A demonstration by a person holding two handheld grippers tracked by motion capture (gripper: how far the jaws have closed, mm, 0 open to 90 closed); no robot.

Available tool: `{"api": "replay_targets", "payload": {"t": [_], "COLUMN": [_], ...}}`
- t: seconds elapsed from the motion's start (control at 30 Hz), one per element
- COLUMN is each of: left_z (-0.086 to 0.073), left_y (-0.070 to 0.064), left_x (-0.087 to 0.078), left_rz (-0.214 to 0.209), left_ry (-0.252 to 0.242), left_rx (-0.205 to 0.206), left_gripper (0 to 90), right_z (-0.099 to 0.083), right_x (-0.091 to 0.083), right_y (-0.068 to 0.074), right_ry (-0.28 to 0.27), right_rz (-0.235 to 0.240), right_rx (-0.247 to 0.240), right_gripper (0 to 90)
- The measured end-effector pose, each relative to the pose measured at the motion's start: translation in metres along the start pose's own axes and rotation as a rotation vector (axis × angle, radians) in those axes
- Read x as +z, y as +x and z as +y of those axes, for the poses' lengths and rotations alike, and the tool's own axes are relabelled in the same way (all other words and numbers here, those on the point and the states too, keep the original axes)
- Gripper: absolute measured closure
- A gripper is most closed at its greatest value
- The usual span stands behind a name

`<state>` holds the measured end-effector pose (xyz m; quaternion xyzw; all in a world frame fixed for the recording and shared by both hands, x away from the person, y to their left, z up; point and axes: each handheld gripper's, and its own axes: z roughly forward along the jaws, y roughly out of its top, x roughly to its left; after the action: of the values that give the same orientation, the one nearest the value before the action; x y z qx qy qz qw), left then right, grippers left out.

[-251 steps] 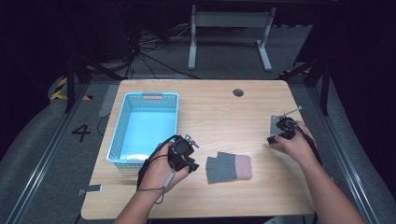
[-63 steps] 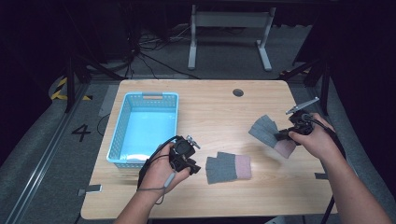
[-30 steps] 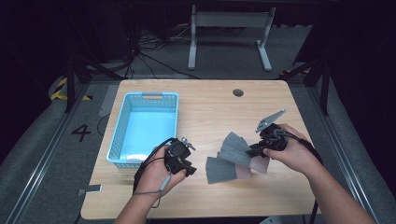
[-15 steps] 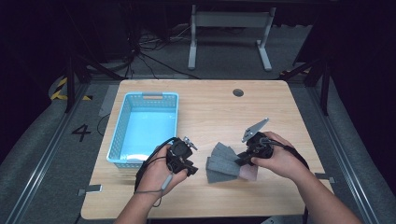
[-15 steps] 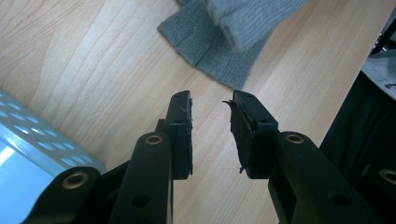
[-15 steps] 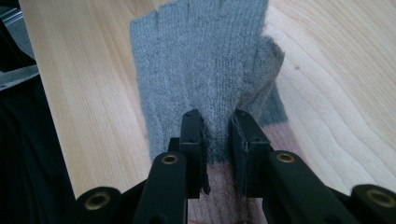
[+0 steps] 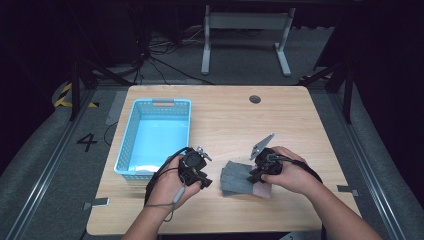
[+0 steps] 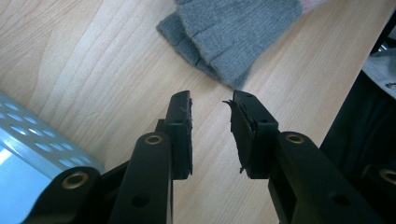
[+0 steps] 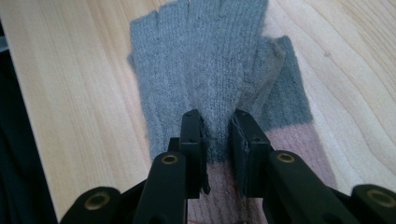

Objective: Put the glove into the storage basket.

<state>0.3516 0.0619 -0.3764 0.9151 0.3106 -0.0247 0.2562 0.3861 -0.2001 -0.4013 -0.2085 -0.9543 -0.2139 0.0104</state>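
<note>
Beside the blue basket [image 7: 155,137] — left gripper [image 8: 211,126] jaws apart (empty); right gripper [image 9: 215,140] clamps upper glove [image 9: 210,70].

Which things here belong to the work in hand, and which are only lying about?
In the work:
- upper grey glove, pinched by the right gripper
- lower grey glove beneath it

Lying about:
- blue basket
- left gripper, open, holding nothing

A light blue plastic basket [image 7: 156,136] is sitting on the left part of the wooden table [image 7: 225,115]. A metal stand [image 7: 245,35] is standing on the dark floor beyond, cables [image 7: 160,60] lying nearby.
</note>
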Motion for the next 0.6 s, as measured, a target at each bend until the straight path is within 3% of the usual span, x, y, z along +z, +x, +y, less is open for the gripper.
{"api": "replay_targets", "payload": {"t": [0.33, 0.6], "left_z": [-0.0004, 0.0000], "left_y": [0.0025, 0.0030], "left_x": [0.0017, 0.0012], "left_rz": [-0.005, -0.011], "left_ry": [0.007, 0.016], "left_rx": [-0.007, -0.012], "left_gripper": [68.8, 66.9], "right_z": [-0.0027, -0.0039], "right_x": [0.0062, 0.0095], "right_y": [-0.0010, 0.0016], "right_ry": [0.008, -0.009], "right_rz": [-0.015, -0.053], "right_rx": [-0.004, -0.024], "right_gripper": [74.6, 65.2]}}
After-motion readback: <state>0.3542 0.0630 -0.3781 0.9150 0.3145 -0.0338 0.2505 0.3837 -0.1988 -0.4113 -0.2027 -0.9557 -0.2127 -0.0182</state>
